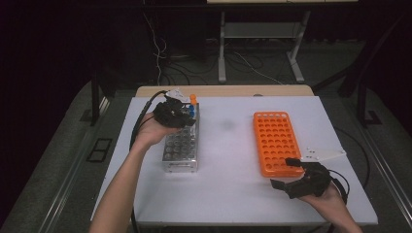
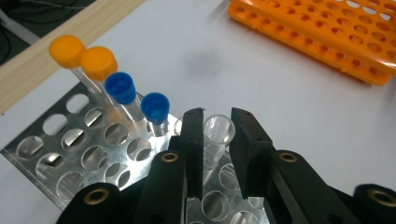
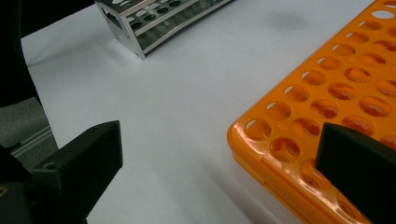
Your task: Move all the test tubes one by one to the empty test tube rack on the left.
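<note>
In the high view the person's left forearm runs up from the bottom edge and bends inward, so that the left hand [image 1: 154, 127] carries the left gripper [image 1: 183, 112] over the far end of the shiny metal test-tube rack [image 1: 180, 151], which stands on the left part of the white table [image 1: 228, 145]. In the left gripper view that gripper's two black jaws point down and forward on either side of an uncapped clear plastic tube [image 2: 217, 135] that stands upright in a hole of the rack; the jaws sit close beside the tube's rim, but whether they press on it or only flank it cannot be told. Just beyond the jaws, in the rack's far row, stand two clear tubes with blue caps [image 2: 136, 96] and, further along, two clear tubes with orange caps [image 2: 83, 57], all leaning slightly; the blue-capped one nearest the jaws is close beside the uncapped tube. The right hand [image 1: 331, 195] rests low near the table's near right corner, holding the right gripper [image 1: 286, 173] level, pointing left, with its jaws spread wide apart and nothing between them. In the right gripper view one jaw hangs over the bare table and the other over the near corner of the flat orange plastic rack [image 3: 327, 112] with many round holes, which lies on the right half of the table, well apart from the metal rack.
</note>
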Available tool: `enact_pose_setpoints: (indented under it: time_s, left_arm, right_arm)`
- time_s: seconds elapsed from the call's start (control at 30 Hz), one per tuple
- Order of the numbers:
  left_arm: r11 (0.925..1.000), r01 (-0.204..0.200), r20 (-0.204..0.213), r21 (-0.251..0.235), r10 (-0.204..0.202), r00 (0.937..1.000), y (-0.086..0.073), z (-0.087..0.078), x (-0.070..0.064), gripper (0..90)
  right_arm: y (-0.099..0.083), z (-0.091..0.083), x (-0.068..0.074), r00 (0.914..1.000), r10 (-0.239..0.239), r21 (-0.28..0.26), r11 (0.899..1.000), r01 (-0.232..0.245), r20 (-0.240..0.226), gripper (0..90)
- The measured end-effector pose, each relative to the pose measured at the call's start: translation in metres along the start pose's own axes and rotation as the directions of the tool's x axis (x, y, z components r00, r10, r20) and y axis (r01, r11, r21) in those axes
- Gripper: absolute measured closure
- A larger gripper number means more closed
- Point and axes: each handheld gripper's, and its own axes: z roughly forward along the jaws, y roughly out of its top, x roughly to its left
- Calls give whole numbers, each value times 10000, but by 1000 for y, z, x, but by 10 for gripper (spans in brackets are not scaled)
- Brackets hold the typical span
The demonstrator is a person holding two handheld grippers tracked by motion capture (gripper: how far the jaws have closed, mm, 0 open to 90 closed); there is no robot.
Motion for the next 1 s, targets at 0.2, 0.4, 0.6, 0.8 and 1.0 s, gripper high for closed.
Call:
enact_pose_setpoints:
  time_s: [0.2, 0.4, 0.6, 0.8, 1.0]
  left_arm:
    - [9983, 419, 172, -400, -413, 9990, -3, -7, -9, 585]
    - [9921, 743, 388, -1013, -707, 9967, -9, -22, -22, 379]
    - [9826, 764, 547, -1694, -680, 9962, -19, -34, -39, 197]
    - [9773, 773, 490, -1971, -690, 9964, -31, -39, -52, 82]
    - [9746, 887, 465, -2058, -808, 9956, -46, -43, -60, 0]
  right_arm:
    - [-9, -2, -5, 9995, 97, 40, 9999, -99, 285, 3]
    - [-13, -7, -4, 9993, 163, -173, 9997, -157, 336, 3]
    - [-15, -8, -3, 9993, 208, -282, 9994, -199, 312, 3]
    - [-16, -7, -3, 9994, 226, -318, 9993, -217, 268, 3]
    - [-18, -6, -2, 9995, 232, -355, 9991, -225, 209, 2]
